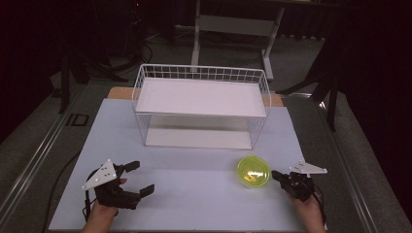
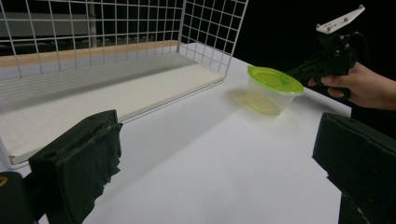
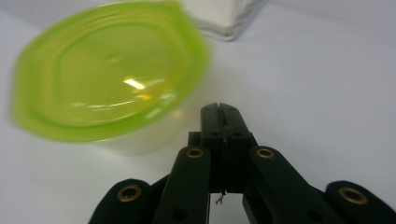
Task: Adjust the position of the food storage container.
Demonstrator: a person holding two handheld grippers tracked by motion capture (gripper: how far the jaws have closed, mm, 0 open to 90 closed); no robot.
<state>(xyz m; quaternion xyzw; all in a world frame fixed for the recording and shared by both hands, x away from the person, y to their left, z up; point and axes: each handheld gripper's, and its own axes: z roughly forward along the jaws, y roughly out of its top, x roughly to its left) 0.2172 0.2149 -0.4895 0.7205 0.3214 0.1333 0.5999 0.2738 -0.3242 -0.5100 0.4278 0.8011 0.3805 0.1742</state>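
Green-lidded container (image 3: 109, 74) blurred, cropped left, right gripper (image 3: 219, 109) closed empty beside.

Green-lidded container (image 3: 109, 77) blurred in right gripper view, wire basket (image 2: 116, 46) cut off at frame edge

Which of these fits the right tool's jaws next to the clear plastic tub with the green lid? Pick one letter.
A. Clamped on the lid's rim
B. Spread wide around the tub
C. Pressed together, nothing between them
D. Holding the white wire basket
C: in the right gripper view the right tool has its jaws pressed together on nothing, beside the clear plastic tub with the green lid, not on it.
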